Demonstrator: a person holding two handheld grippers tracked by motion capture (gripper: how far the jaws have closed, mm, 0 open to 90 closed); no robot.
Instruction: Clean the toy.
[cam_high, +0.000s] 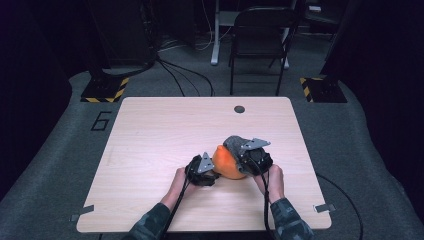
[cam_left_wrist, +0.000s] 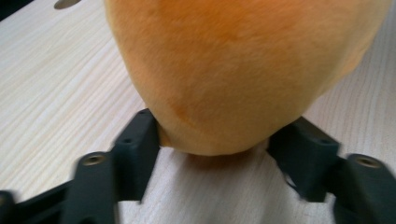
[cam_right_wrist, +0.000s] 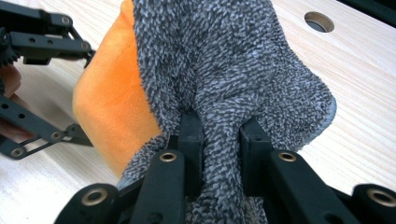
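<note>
The orange plush ball (cam_high: 227, 162) sits on the bench (cam_high: 150, 140), toward the near edge and a little right of the middle, with a grey fuzzy cloth (cam_high: 235, 144) draped over its far right side. The right claw (cam_right_wrist: 219, 140) is clamped tight on a fold of that cloth, its two jaws pinching the pile between them. The left claw (cam_left_wrist: 215, 140) stands half open around the lower end of the ball; its left jaw seems to touch the plush, but the close-up is blurred and I cannot tell whether either pad really presses, so I take it as not yet gripping.

The main risk, as I judge it, is that the left claw closes on too little. The ball is round and soft, and the jaws straddle only its narrow bottom, so a squeeze there could make it squirt out and roll across the bench, perhaps off the near edge. A second risk lies with the right claw: it holds only a pinch of loose pile, and a pull may slide the cloth off the ball or drag the ball along before the left claw has it. The two claws also work just beside each other, so a quick move could knock them together.
</note>
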